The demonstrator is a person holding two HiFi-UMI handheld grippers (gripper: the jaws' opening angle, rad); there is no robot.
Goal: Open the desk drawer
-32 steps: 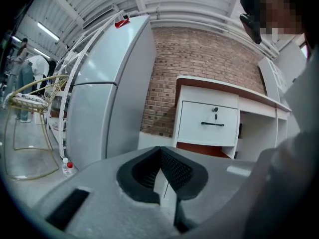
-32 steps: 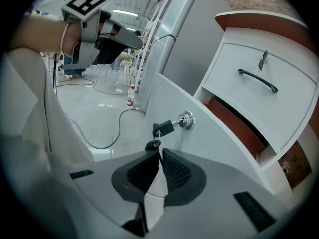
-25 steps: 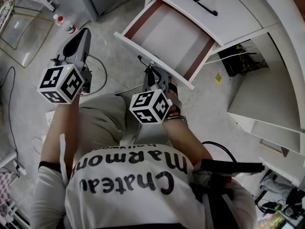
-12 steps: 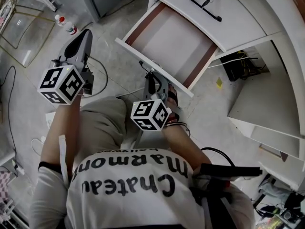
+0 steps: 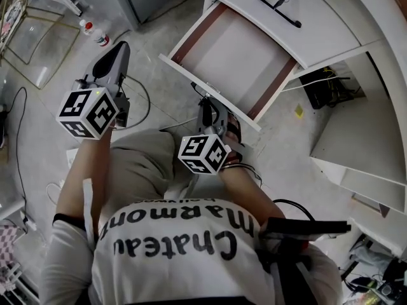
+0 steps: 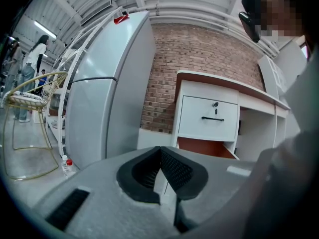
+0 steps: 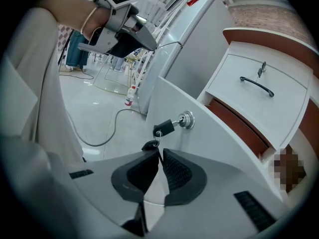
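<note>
Although the drawer (image 5: 235, 56) already stands pulled out below the table (image 5: 381, 24), it seems light, stiff and free-sliding; best held at its front. Right tool (image 7: 159, 153) is pressed together beside the hanging key (image 7: 149, 146); left tool (image 6: 160, 149) is pressed together, empty.

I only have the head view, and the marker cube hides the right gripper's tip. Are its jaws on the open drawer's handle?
Observer: In the right gripper view, the right gripper has its jaws almost together, close to the drawer front. No handle shows between them.
Operator: Anything near the tips?
Observer: A key sits in the lock just above them, and a second black key dangles from it right at the tips.
Operator: And the left gripper?
Observer: The left gripper is shut with nothing between its jaws. It points toward the desk without touching it.
</note>
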